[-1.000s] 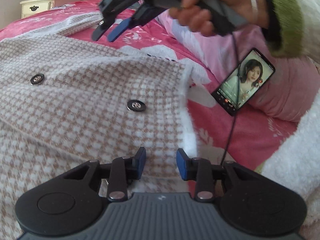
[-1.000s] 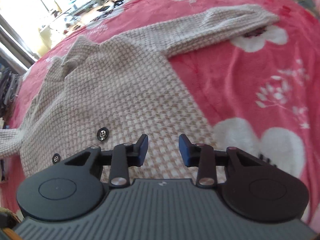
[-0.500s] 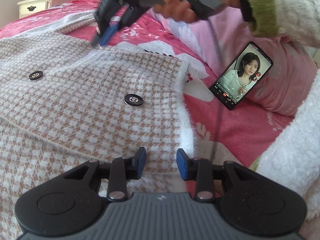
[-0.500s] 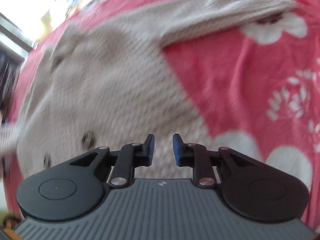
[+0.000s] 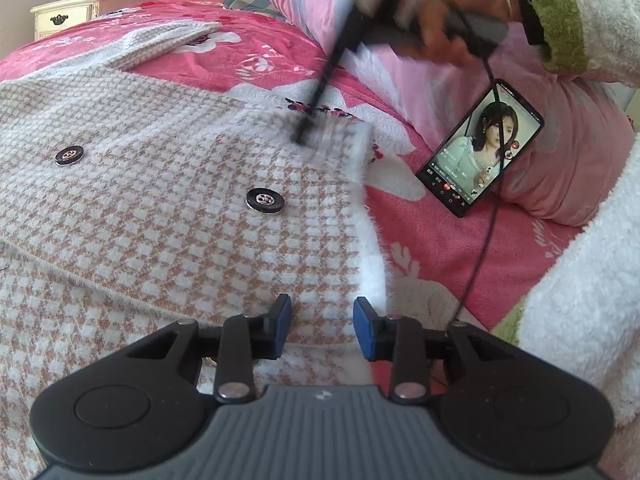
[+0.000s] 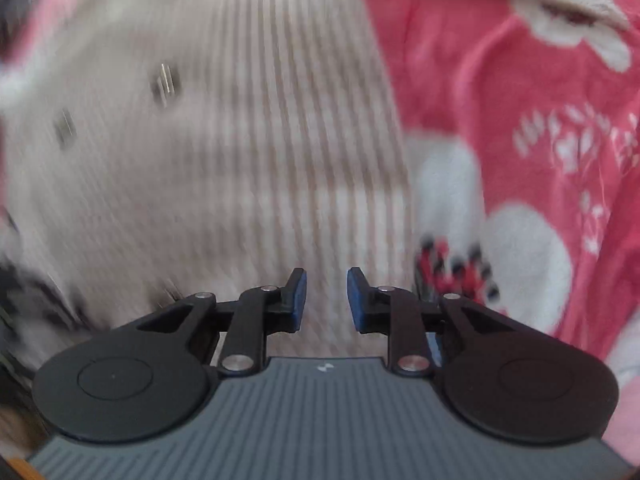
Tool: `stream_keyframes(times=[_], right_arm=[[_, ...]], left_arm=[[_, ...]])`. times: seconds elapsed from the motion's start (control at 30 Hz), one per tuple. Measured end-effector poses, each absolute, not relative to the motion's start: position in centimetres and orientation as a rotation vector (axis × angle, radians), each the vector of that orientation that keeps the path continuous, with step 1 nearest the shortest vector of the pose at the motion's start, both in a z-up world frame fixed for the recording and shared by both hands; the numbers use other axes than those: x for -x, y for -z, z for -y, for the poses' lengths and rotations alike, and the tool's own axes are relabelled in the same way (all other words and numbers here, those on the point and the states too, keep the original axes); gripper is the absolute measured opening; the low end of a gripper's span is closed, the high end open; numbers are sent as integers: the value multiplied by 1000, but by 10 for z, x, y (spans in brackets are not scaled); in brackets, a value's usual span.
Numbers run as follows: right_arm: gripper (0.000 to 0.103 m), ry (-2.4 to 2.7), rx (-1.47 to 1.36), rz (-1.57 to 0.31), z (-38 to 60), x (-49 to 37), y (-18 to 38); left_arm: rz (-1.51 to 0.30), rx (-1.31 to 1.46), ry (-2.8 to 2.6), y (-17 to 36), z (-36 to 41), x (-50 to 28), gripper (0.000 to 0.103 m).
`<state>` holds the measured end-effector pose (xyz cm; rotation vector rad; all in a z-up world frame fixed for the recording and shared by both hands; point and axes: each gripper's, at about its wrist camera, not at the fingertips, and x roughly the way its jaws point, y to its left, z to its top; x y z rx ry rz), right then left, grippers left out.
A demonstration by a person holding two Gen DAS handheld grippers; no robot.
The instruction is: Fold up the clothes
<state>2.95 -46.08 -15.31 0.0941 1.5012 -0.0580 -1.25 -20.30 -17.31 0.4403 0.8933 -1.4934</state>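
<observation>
Lying flat on the pink bed [image 5: 248, 60], the houndstooth jacket [image 5: 160, 208] runs lengthwise away from the left gripper [image 5: 322, 326], jaws narrow and empty; right gripper [image 5: 300, 138] tips meet its far corner, grip unclear.

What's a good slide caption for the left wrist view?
Left gripper hovers open over a houndstooth jacket while the right gripper dips onto its corner.
</observation>
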Motion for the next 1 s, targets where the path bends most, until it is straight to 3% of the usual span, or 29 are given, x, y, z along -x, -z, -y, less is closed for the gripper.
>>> stream_keyframes(times=[0.1,0.3,0.5,0.63,0.8,1.0], right_arm=[[21,98,-12,-1570,469,-14,162],[22,76,-43,-1445,464,-18,127],[23,-28,12,-1525,439,4,168],[24,51,-12,-1510,445,12,147],[26,52,-73,-1301,442,-1,105],[30,-16,-372,-1075,443,-50,93]], left_arm=[[-896,-442,1492,173,203,13,34],[-901,-447,1492,172,205,12,35],[-911,-444,1484,170,205,12,35],[-953,-383,1482,163,205,4,35],[-928,-309,1488,143,203,-7,35],[-925,-257,1422,134,205,-35,38]])
